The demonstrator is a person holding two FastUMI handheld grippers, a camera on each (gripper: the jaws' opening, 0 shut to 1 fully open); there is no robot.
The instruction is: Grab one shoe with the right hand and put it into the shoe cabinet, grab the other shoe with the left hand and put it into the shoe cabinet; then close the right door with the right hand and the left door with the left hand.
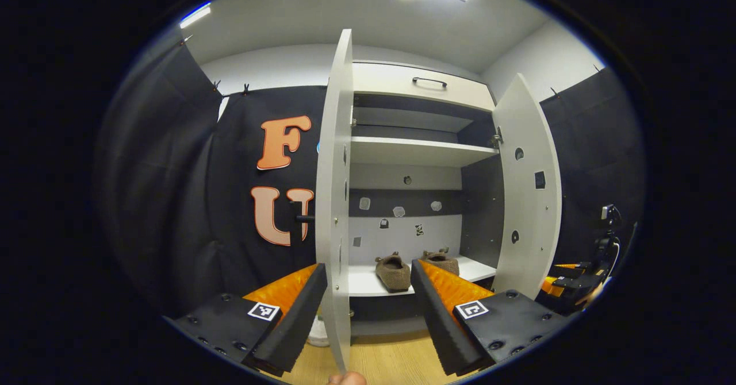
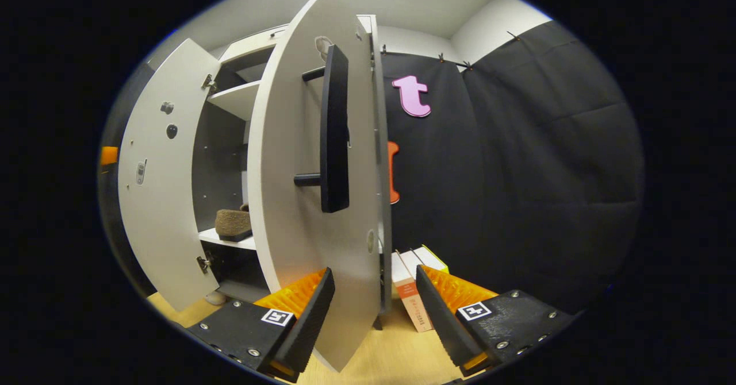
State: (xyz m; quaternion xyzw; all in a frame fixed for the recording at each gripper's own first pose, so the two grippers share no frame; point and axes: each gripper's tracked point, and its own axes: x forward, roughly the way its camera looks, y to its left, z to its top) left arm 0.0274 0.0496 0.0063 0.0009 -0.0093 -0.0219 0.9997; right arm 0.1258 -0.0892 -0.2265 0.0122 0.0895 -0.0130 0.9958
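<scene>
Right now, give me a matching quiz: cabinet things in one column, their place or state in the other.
1. shoes
2. left door
3. right door
4. books

A. upright on the floor beside the cabinet
B. edge between the open left claw's fingers
C. on the bottom shelf
D. open, between the right claw's fingers

Pairs: 1-C, 2-B, 3-D, 4-A

Two shoes (image 1: 394, 271) sit side by side on the cabinet's lower shelf (image 1: 362, 284).
</scene>
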